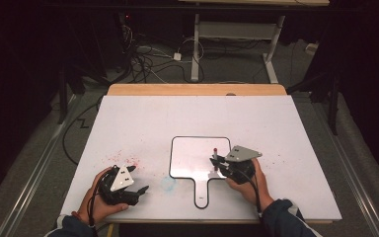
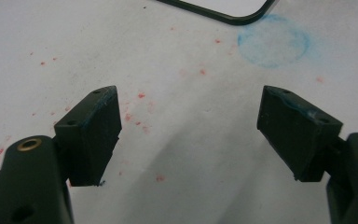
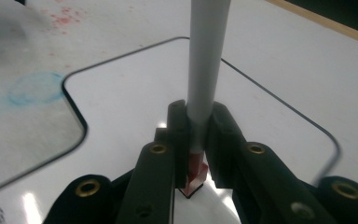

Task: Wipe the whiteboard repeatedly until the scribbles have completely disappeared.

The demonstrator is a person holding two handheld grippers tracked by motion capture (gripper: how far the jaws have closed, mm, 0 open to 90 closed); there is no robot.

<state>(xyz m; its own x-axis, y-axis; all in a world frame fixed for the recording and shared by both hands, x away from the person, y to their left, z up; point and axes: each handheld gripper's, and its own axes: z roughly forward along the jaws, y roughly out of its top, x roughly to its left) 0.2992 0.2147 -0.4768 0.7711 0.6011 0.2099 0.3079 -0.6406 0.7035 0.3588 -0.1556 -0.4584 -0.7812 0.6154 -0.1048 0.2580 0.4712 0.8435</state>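
Observation:
A small white paddle-shaped board [image 1: 192, 153] with a black rim lies in the middle of the table, its handle toward me. My right gripper [image 1: 217, 163] rests over the board's right edge, shut on a grey-white marker [image 3: 207, 60]. The marker stands upright between the jaws, with a red end [image 3: 195, 169] low down against the board [image 3: 130, 107]. In the high view a red end [image 1: 216, 149] shows at its top. My left gripper [image 1: 139, 178] lies at the table's front left. It stands open [image 2: 191, 121] over bare table with nothing between its fingers.
A blue smudge ring [image 1: 168, 183] marks the table beside the board's handle, and it lies ahead of the left jaws [image 2: 272, 42]. Red specks [image 1: 123, 159] dot the table at left. A wooden strip [image 1: 197, 89] runs along the far edge.

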